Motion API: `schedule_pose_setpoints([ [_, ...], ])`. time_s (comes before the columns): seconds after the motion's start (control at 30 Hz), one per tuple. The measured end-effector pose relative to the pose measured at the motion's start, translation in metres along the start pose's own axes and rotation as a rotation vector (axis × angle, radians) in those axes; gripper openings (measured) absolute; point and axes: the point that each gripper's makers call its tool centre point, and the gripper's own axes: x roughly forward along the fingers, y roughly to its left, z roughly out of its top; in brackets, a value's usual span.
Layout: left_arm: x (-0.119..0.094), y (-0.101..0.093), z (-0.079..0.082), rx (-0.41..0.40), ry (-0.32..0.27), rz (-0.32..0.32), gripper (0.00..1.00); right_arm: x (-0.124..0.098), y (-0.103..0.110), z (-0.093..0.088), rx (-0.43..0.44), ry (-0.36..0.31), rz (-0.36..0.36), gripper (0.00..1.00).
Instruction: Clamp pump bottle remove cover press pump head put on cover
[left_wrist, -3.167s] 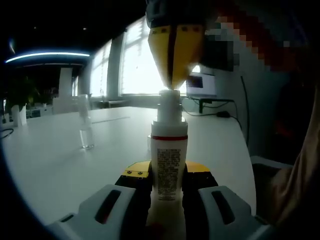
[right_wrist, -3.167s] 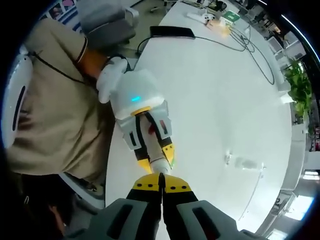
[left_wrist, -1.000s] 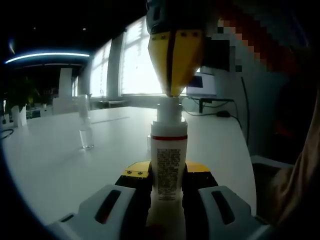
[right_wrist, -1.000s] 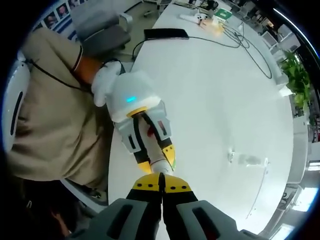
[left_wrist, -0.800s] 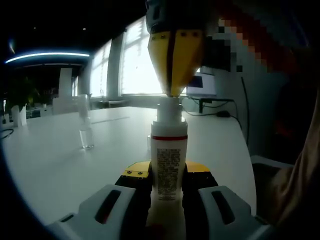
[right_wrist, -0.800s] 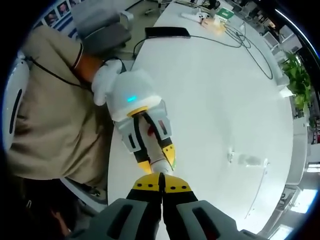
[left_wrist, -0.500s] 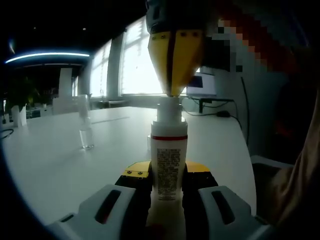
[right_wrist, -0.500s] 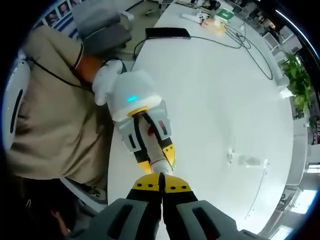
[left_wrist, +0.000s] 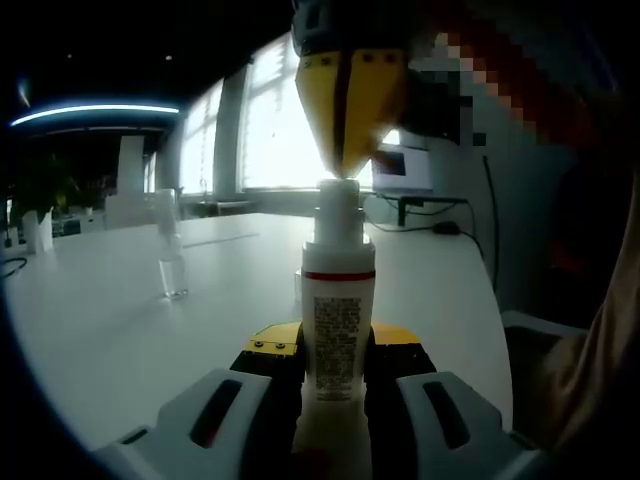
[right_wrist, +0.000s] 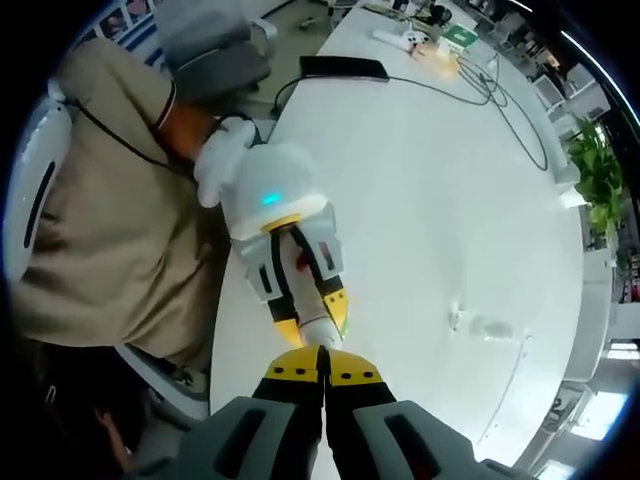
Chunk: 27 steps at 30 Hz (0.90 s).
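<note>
A white pump bottle (left_wrist: 338, 320) with a red band stands upright on the white table (left_wrist: 120, 330). My left gripper (left_wrist: 337, 352) is shut on its lower body. My right gripper (left_wrist: 342, 170) comes down from above with jaws shut, its yellow tip touching the top of the raised pump head (left_wrist: 339, 205). The clear cover (left_wrist: 172, 265) stands apart on the table to the left. In the right gripper view my right gripper (right_wrist: 322, 352) points down at the bottle top (right_wrist: 322, 330), held by the left gripper (right_wrist: 315, 318); the cover (right_wrist: 470, 322) lies off to the right.
A person in a beige shirt (right_wrist: 100, 220) stands at the table's edge. Cables (right_wrist: 500, 90), a black flat device (right_wrist: 343, 67) and small items lie at the far end. A plant (right_wrist: 597, 165) stands beyond. A screen (left_wrist: 402, 170) sits behind the bottle.
The right gripper has risen slightly and the pump head has come back up with it, from pressed down to raised. The left gripper and bottle stay still.
</note>
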Motion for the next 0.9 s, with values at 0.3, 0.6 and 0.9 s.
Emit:
schedule_pose_setpoints([
  [0.3,0.0000,0.0000,0.0001,0.002,0.000,0.002,0.14,-0.0001,-0.0004,-0.0001,-0.004,-0.005,0.001,0.00],
  [0.6,-0.0001,0.0005,0.0002,0.003,0.000,0.002,0.14,-0.0006,-0.0010,-0.0041,-0.001,0.000,0.002,0.00],
  [0.9,-0.0002,0.0011,0.0002,0.002,-0.001,0.002,0.14,0.0001,-0.0010,-0.0031,0.004,0.009,0.007,0.00],
])
